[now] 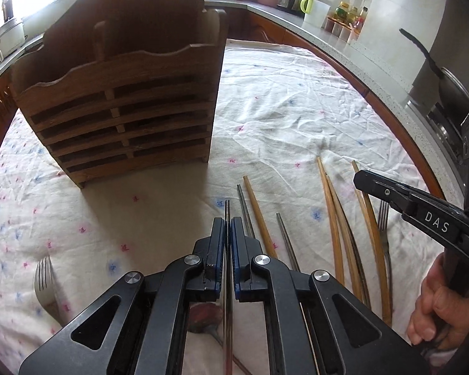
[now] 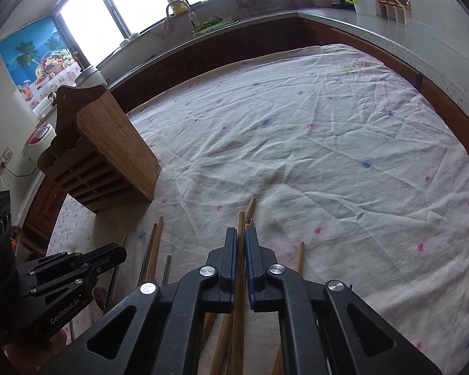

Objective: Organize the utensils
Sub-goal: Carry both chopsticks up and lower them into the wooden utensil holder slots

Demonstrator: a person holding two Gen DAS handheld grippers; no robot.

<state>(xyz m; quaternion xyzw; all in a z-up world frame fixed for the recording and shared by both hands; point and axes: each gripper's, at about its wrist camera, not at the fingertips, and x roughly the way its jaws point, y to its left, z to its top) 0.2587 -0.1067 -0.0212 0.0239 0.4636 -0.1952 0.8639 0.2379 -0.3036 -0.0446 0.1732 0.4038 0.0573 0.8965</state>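
1. Left wrist view: left gripper (image 1: 228, 218) clamped on a thin metal chopstick (image 1: 227, 207), which pokes out toward 12 o'clock; wooden utensil rack (image 1: 122, 93) at 11 o'clock on the floral cloth (image 1: 297, 100).
2. Loose wooden chopsticks (image 1: 334, 218) at 3 o'clock; fork (image 1: 45, 278) at 8 o'clock.
3. Right wrist view: right gripper (image 2: 241, 234) clamped on a wooden chopstick (image 2: 241, 218); rack at 10 o'clock.

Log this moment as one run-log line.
left tool: shut on metal chopstick | right tool: shut on wooden chopstick | wooden utensil holder: upright on cloth
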